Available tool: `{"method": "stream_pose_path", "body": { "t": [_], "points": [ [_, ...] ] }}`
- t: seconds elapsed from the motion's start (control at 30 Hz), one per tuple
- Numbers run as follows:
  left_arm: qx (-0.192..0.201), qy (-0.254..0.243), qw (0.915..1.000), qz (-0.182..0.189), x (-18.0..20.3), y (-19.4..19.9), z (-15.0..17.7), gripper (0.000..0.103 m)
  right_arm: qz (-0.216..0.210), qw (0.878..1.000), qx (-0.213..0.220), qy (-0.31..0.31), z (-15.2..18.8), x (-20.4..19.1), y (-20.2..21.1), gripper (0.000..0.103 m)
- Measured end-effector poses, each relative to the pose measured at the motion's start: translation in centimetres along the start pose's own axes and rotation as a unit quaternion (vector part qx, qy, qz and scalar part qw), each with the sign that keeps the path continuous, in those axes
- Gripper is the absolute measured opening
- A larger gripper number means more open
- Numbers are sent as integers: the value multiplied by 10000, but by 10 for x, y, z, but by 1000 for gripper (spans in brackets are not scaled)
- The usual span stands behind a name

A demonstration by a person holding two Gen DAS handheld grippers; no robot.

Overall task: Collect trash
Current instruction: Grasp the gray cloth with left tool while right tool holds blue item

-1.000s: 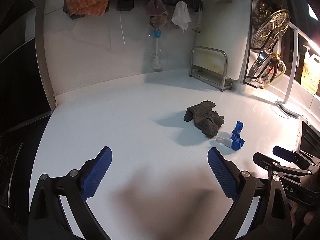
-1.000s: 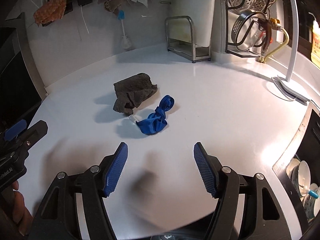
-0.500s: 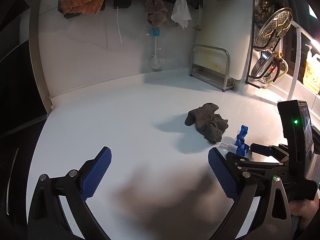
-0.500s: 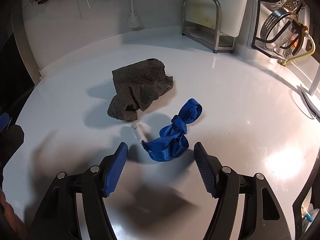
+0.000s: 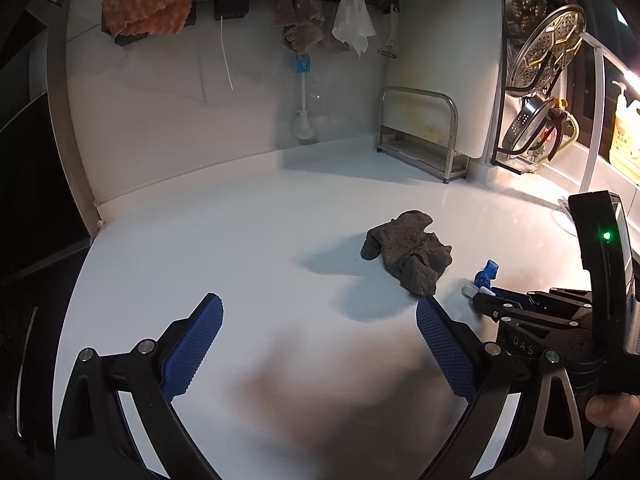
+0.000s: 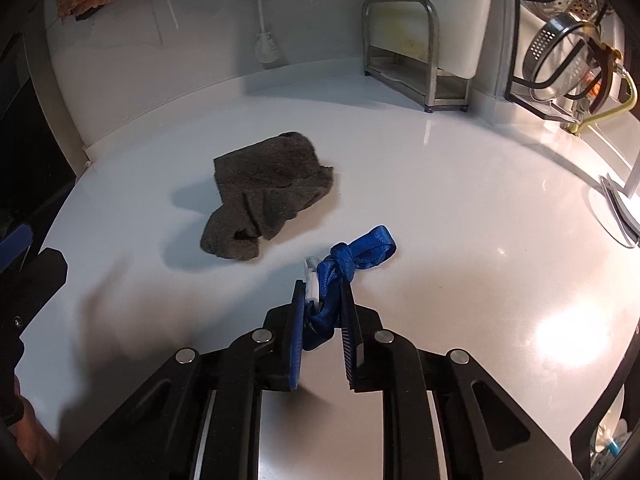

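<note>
A knotted blue strap (image 6: 354, 256) with a white clip lies on the white counter (image 6: 460, 208). My right gripper (image 6: 323, 300) is shut on the strap's near end. The strap's tip also shows in the left wrist view (image 5: 486, 274). A crumpled dark grey rag (image 6: 268, 200) lies just left of the strap and apart from it; it also shows in the left wrist view (image 5: 408, 250). My left gripper (image 5: 318, 336) is open and empty above the counter, to the left of the rag. The right gripper (image 5: 480, 300) shows at the right of that view.
A steel rack (image 5: 420, 132) stands at the back by a white cutting board. Cloths (image 5: 148, 0) and a brush (image 5: 304, 120) hang on the back wall. Strainers (image 5: 544, 52) hang at the right. A lamp base (image 6: 620, 208) sits at the counter's right edge.
My right gripper moved forward over the blue strap and shut on it. My left gripper barely moved and stayed open.
</note>
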State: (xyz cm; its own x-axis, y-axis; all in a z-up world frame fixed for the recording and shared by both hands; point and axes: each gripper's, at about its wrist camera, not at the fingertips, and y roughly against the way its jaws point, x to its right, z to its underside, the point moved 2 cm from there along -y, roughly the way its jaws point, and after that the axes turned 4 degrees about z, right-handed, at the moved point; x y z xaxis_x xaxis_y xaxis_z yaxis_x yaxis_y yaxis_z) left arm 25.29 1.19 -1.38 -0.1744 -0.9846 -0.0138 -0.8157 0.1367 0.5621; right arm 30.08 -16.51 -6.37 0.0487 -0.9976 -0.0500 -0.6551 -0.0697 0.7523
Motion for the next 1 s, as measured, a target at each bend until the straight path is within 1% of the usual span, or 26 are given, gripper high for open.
{"method": "stream_pose_path", "body": {
  "t": [0.17, 0.23, 0.33, 0.4, 0.5, 0.57, 0.67, 0.77, 0.9, 1.0],
  "points": [
    [24, -24, 10000, -30, 21, -13, -15, 97, 131, 9991, 295, -266, -4, 43, 15, 16],
    [-64, -11, 10000, 2, 31, -24, -20, 97, 181, 9985, 387, -338, -4, 56, 19, 16],
    [-231, 22, 9997, 36, 43, -41, -25, 97, 53, 9978, 411, -515, -5, 71, 22, 16],
    [-337, 39, 9994, 56, 51, -53, -29, 97, -19, 9973, 505, -539, -8, 76, 29, 16],
    [-385, 1, 9993, -15, 62, -66, -35, 97, -138, 9955, 656, -669, -10, 83, 39, 16],
    [-414, -71, 9991, -74, 68, -74, -38, 97, -240, 9947, 649, -767, -10, 87, 38, 16],
    [-515, -149, 9984, -170, 76, -88, -43, 97, -183, 9953, 610, -733, -8, 90, 32, 16],
    [-640, -114, 9976, -231, 80, -101, -45, 97, -302, 9951, 521, -786, -7, 89, 27, 16],
    [-837, -52, 9957, -395, 79, -117, -42, 97, -397, 9946, 560, -782, -6, 87, 29, 16],
    [-877, 34, 9950, -486, 75, -122, -41, 97, -456, 9941, 527, -826, -6, 89, 28, 16]
  ]
}}
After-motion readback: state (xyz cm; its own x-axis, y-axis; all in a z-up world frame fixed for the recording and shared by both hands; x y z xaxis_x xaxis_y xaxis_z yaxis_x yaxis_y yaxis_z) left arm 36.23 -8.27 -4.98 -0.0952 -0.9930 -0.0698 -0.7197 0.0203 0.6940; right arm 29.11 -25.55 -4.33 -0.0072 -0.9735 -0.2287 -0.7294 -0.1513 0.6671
